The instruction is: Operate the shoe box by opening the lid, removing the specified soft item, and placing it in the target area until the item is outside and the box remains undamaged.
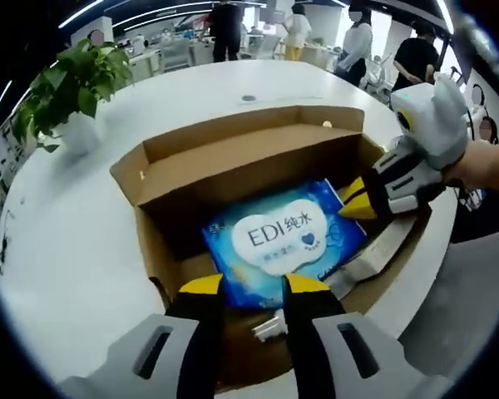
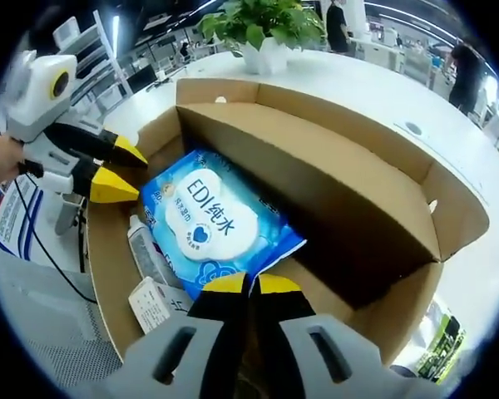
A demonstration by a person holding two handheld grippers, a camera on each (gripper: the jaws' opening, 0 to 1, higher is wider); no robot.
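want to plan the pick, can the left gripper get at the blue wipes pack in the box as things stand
Probably yes. The box is open, the blue wipes pack lies uncovered on top, and the left gripper hangs at its near edge with jaws apart. The right gripper is at the far corner, off to the side.

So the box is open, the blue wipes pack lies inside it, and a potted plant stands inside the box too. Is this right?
Not quite: the potted plant stands on the white table beyond the box, not inside it, as the right gripper view shows. The box is open, and the blue wipes pack does lie inside.
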